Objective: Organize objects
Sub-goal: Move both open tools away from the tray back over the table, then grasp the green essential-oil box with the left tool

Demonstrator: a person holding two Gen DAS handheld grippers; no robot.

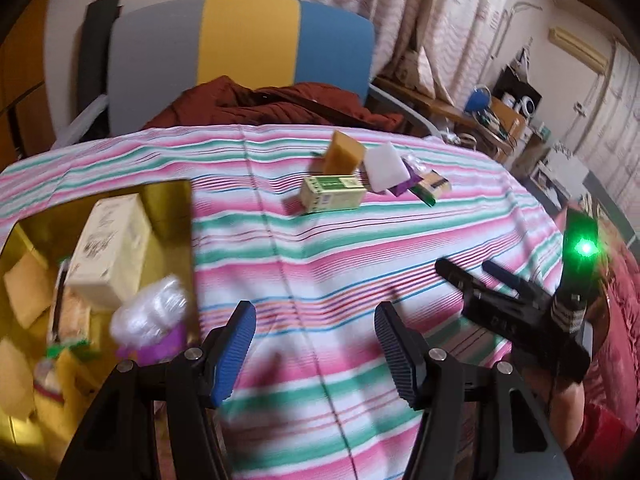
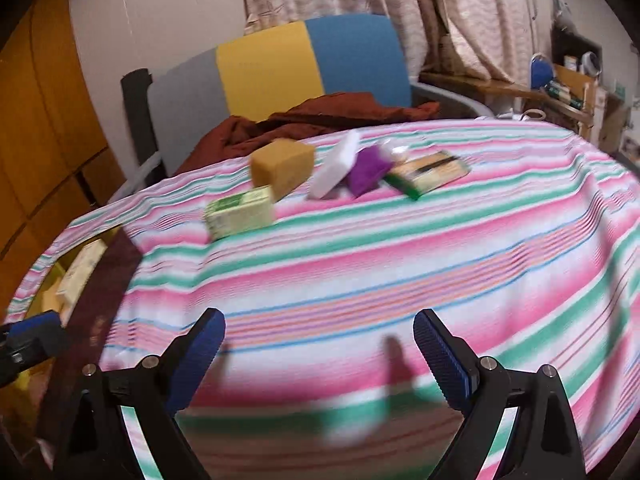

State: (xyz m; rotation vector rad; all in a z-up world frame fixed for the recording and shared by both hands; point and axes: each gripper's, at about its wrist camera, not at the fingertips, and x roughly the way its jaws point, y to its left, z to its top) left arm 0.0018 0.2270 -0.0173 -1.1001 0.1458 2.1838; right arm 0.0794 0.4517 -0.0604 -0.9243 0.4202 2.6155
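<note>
The left gripper [image 1: 316, 344] hovers over the near part of the striped tablecloth [image 1: 320, 264] with its blue-padded fingers [image 1: 236, 348] spread wide and nothing between them; the right gripper [image 2: 320, 360] hangs over the same cloth near its front edge, jaws likewise wide and empty. In the left wrist view the right gripper also shows at the right edge of the table, a green light glowing on it. The loose things to be organized lie in a cluster toward the far edge: a green-printed box [image 2: 239, 212] nearest, a tan sponge block [image 2: 282, 168] just behind it, then a white block [image 2: 334, 168], a purple packet [image 2: 370, 170] touching the white one, and a flat yellow-and-green pack [image 2: 430, 172] at the right end. Bare striped cloth lies between both grippers and this cluster. At the left edge of the table a yellow bin [image 1: 172, 200] already holds a cream box [image 1: 112, 240], a crinkled clear bag [image 1: 154, 312] and other blurred items. Behind the table stands a grey, yellow and blue chair [image 1: 248, 40] with a dark red garment [image 1: 272, 108] heaped on it.
</note>
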